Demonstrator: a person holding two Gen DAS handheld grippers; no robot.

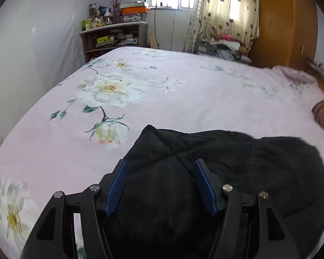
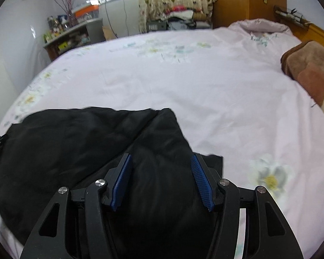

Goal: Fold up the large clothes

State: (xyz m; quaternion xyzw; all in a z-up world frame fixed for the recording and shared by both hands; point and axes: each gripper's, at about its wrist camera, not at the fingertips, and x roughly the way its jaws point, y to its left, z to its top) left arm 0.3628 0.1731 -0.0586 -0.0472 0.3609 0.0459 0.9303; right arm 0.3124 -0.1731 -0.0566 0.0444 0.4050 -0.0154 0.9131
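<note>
A black padded jacket [image 1: 226, 161] lies bunched on the pink floral bedsheet [image 1: 162, 99] at the near edge of the bed. It also shows in the right wrist view [image 2: 75, 142]. My left gripper [image 1: 161, 168] is open, its blue pads spread over the jacket's left part, gripping nothing. My right gripper [image 2: 161, 164] is open too, over the jacket's right part, with a folded flap under it. I cannot tell whether the fingers touch the fabric.
A brown blanket [image 2: 313, 69] lies at the bed's right side by the wooden headboard [image 2: 317, 30]. A cluttered shelf [image 1: 112, 34] stands past the far left corner. A clothes pile [image 1: 224, 45], a curtain and a wardrobe [image 1: 285, 21] are behind the bed.
</note>
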